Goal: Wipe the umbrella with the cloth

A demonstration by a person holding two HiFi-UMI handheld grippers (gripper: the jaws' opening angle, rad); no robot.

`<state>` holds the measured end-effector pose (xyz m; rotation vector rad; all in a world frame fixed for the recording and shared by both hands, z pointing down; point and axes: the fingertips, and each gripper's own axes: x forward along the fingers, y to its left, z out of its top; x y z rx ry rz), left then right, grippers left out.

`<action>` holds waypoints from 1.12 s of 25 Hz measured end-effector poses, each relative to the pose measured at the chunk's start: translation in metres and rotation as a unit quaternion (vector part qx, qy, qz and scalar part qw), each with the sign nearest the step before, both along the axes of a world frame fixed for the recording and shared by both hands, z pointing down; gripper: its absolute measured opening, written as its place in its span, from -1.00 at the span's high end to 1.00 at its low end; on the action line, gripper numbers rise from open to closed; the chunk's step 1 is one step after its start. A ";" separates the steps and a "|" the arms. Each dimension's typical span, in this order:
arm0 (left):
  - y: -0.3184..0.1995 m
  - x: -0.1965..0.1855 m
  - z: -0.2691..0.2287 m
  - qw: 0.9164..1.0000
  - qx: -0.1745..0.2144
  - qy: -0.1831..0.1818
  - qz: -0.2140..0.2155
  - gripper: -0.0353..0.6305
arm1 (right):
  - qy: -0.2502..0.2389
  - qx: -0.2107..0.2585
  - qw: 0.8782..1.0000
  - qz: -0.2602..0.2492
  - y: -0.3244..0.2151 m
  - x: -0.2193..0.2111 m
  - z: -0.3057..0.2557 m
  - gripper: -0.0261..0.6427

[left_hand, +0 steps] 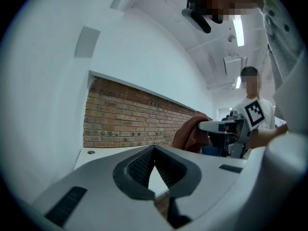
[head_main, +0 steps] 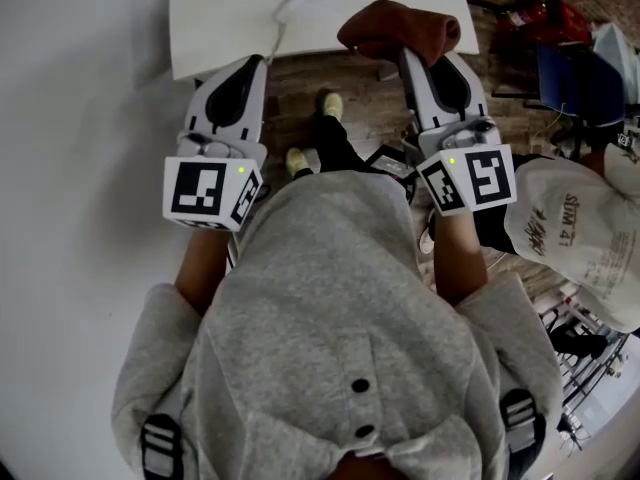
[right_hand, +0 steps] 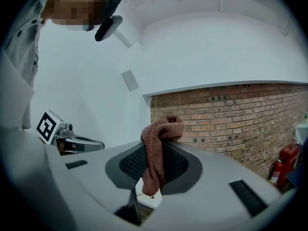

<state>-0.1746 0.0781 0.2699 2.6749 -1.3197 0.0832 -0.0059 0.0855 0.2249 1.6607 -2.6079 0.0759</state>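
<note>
Brown knitted cloth (right_hand: 156, 148) clamped between jaws of right gripper (right_hand: 153, 163), bunched above, tail dangling below, by near edge of white table (head_main: 225, 28) at far side. Left gripper (left_hand: 154, 154) off to the left, apart from it, jaws pressed together, nothing between them.

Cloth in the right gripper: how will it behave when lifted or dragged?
Probably floppy: the cloth bunches above the jaws and hangs limp below. Likely light: one pinch holds it all. Its knitted texture should resist slipping.
</note>
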 end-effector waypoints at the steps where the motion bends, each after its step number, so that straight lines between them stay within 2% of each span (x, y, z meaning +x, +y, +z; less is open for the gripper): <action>1: -0.002 0.001 0.001 1.000 0.001 0.000 -0.001 0.85 | -0.001 0.001 1.000 0.000 -0.003 0.002 0.001 0.70; 8: -0.022 0.015 0.002 1.000 0.000 -0.006 -0.005 0.85 | -0.007 -0.008 1.000 0.001 -0.028 0.018 0.010 0.69; 18: -0.087 0.053 0.000 1.000 -0.007 -0.017 -0.003 0.85 | -0.029 -0.024 0.999 0.007 -0.096 0.058 0.013 0.69; 24: -0.128 0.074 0.008 0.999 -0.020 -0.026 -0.010 0.85 | -0.008 -0.042 0.999 -0.015 -0.137 0.076 0.025 0.70; 28: -0.152 0.088 0.012 0.999 -0.026 -0.032 -0.015 0.85 | -0.022 -0.050 0.998 -0.027 -0.162 0.088 0.030 0.70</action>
